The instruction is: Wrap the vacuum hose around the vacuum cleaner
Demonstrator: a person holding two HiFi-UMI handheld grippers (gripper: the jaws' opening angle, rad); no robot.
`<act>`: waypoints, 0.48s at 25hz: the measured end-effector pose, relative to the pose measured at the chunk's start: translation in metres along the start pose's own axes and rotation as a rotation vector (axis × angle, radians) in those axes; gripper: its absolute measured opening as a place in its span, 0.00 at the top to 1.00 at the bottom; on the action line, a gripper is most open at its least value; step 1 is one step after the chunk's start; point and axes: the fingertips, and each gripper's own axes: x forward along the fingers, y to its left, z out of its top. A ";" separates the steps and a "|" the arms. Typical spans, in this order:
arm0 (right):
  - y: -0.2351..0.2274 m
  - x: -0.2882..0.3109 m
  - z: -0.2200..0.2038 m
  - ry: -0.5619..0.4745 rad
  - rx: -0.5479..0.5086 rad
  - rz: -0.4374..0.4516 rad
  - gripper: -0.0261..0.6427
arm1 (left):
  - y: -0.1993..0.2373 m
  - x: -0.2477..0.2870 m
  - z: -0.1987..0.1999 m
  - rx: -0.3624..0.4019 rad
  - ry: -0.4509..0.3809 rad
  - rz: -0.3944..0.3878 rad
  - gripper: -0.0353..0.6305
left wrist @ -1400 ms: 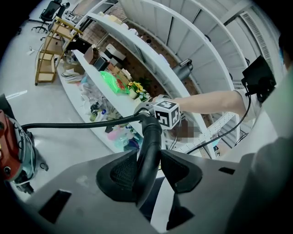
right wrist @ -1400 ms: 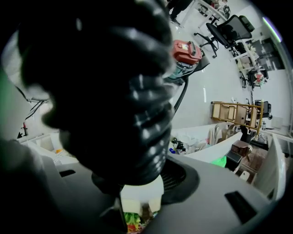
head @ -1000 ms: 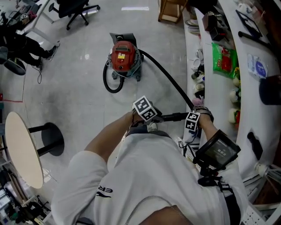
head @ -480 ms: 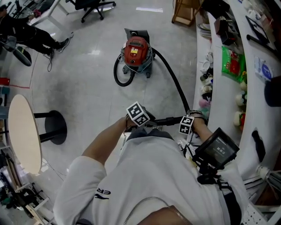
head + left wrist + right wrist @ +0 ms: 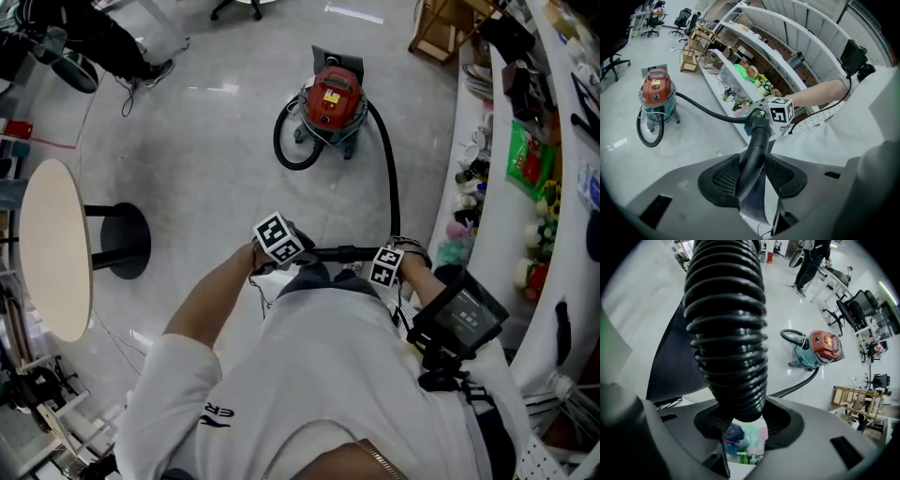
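Two grippers hold the free end of the long black ribbed plastic vacuum hose (image 5: 393, 178) in front of the person's body. The left gripper (image 5: 752, 174) has its jaws clamped on the smooth black rigid tube (image 5: 757, 140) at the hose's tip; the right gripper (image 5: 740, 420) points down, with its jaws pressed on the ribbed length just beyond that tube; neither is empty.

From the right gripper the hose runs over the pale grey polished floor (image 5: 206, 178) in one open curve, beside the white curved shelving (image 5: 492, 234); it ends at the side of the red-topped canister vacuum cleaner with a teal drum (image 5: 330, 103), which stands on the floor well apart from the person. A black loop (image 5: 295, 167) hangs at the cleaner's other side; whether it is more hose or a cable I cannot tell.

As I judge it, the task is at its start: the end is picked up, but no turn of hose lies round the drum. Left to do is to carry the end over to the cleaner, lay the slack round its body turn by turn, and lodge the tube so that the coil holds.
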 end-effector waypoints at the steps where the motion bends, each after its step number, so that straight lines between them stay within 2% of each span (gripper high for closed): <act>1: -0.002 0.000 0.011 -0.004 -0.004 0.002 0.69 | 0.007 -0.008 -0.007 -0.006 -0.002 0.015 0.71; 10: -0.017 -0.011 0.100 -0.038 -0.059 0.005 0.69 | 0.065 -0.065 -0.075 -0.087 -0.037 0.131 0.71; 11: -0.017 -0.012 0.109 -0.044 -0.066 0.007 0.69 | 0.072 -0.072 -0.081 -0.108 -0.050 0.150 0.73; 12: -0.018 -0.012 0.117 -0.052 -0.069 0.010 0.69 | 0.080 -0.080 -0.085 -0.135 -0.071 0.169 0.80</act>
